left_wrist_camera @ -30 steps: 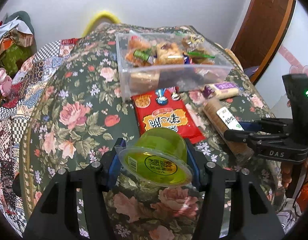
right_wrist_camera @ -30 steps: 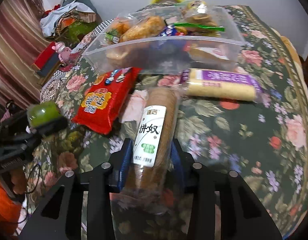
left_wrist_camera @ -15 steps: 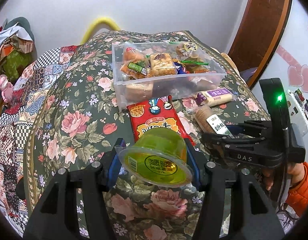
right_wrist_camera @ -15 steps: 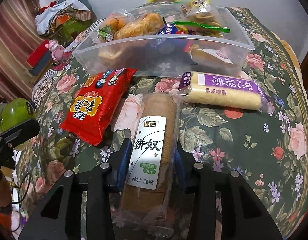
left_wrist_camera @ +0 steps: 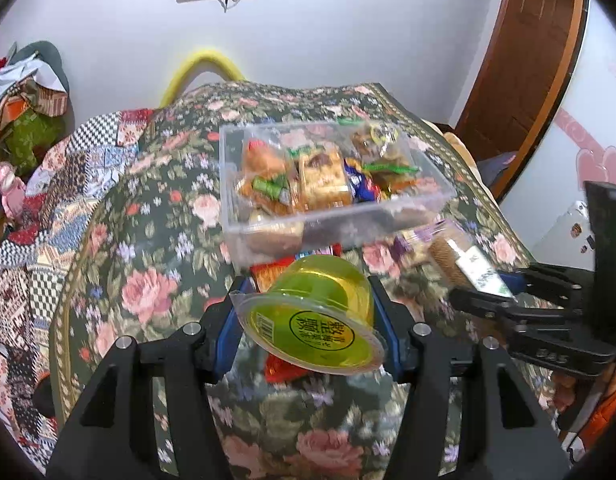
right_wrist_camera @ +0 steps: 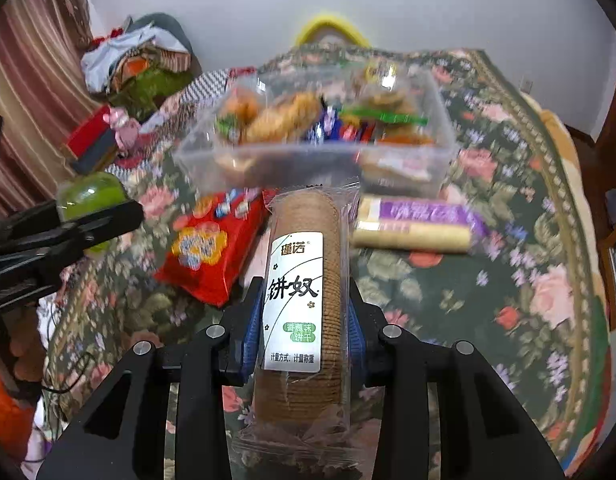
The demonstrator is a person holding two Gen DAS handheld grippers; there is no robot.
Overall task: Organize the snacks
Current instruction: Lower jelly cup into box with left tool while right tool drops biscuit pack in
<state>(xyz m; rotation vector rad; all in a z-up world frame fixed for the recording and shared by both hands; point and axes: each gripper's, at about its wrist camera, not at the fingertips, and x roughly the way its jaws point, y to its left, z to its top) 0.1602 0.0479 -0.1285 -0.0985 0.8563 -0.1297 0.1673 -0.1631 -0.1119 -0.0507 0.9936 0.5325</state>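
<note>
Left wrist view: my left gripper (left_wrist_camera: 308, 312) clamps a glossy green jelly cup (left_wrist_camera: 313, 312) above the floral-clothed desk (left_wrist_camera: 148, 264); right jaws closing on a clear-wrapped biscuit roll (right_wrist_camera: 304, 292), near the clear plastic box (left_wrist_camera: 407, 208).

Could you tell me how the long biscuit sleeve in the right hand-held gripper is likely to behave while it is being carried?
The biscuit sleeve is probably fairly stiff, since its stacked rounds stay straight beyond the right hand-held gripper. It looks fragile: thin biscuits could crack under a hard squeeze. Its clear wrapper may be slippery, and its round shape would likely roll if set on the tablecloth.
</note>
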